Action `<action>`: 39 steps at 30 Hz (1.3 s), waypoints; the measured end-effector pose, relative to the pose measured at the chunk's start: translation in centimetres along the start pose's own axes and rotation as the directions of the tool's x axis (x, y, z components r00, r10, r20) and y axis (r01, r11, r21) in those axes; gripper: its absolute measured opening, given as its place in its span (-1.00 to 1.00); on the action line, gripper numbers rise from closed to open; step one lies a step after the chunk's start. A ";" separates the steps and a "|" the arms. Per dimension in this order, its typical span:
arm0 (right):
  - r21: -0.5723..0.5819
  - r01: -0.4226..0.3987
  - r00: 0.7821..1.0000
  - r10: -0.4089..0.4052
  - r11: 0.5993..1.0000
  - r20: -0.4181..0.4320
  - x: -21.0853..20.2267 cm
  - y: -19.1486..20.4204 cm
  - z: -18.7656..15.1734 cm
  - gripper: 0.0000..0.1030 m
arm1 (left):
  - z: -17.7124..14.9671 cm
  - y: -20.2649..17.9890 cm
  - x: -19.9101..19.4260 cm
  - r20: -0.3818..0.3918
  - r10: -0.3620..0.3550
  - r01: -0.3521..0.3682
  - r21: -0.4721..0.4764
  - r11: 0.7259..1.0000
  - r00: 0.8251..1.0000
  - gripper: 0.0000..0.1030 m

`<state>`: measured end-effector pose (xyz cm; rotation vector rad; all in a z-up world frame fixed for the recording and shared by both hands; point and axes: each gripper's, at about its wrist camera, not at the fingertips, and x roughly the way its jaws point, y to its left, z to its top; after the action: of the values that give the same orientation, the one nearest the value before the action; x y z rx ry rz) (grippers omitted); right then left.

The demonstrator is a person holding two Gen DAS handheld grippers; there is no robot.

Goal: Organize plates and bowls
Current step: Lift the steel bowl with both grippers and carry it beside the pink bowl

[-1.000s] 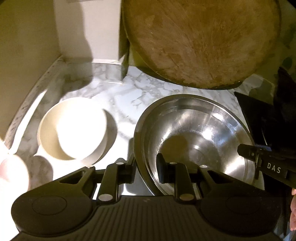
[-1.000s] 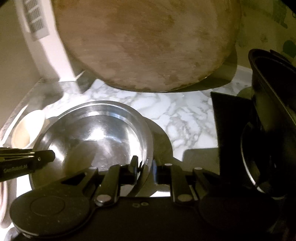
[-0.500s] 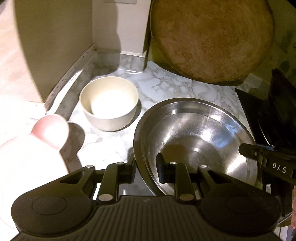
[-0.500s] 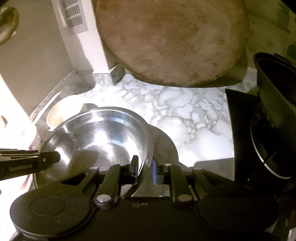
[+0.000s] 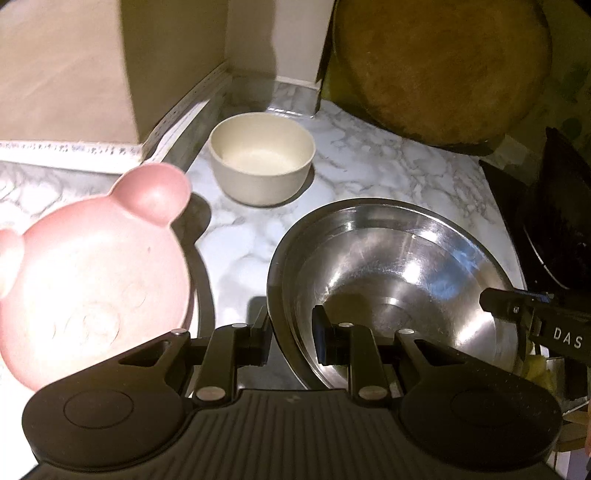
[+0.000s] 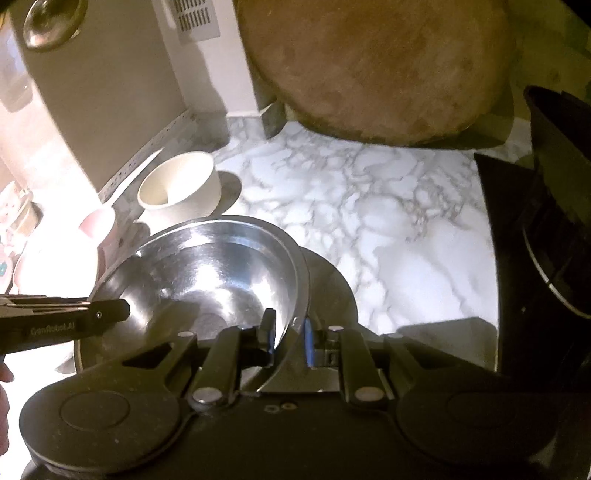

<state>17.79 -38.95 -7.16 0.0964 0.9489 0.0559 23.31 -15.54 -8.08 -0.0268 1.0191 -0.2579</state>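
we see a white marble-patterned bench point(image 5: 369, 173) with grey veins, running back into a corner. a beige wall panel point(image 5: 66, 74) stands on the left, edged below by a pale perforated strip point(image 5: 184, 103). a white vent grille point(image 6: 194, 18) sits high up. strong light washes out the bench's left side; the right lies in shadow.

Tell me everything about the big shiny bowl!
The shiny bowl looks like polished metal, wide, round and deep, with a thin rolled rim and nothing inside. It mirrors the lights. Two claws pinch its rim on opposite sides: the left claw and the right claw. It sits above the marble counter, tilted a bit, next to a cream bowl.
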 end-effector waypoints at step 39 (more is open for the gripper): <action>-0.068 -0.029 0.997 0.024 0.997 -0.079 2.6 1.6 -2.3 -0.66 | -2.9 2.0 1.5 -0.006 0.030 -0.030 0.024 0.999 1.000 -0.57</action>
<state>17.40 -37.01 -10.45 0.0433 1.0234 0.1178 22.02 -13.67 -11.11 0.0106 1.0223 -0.2427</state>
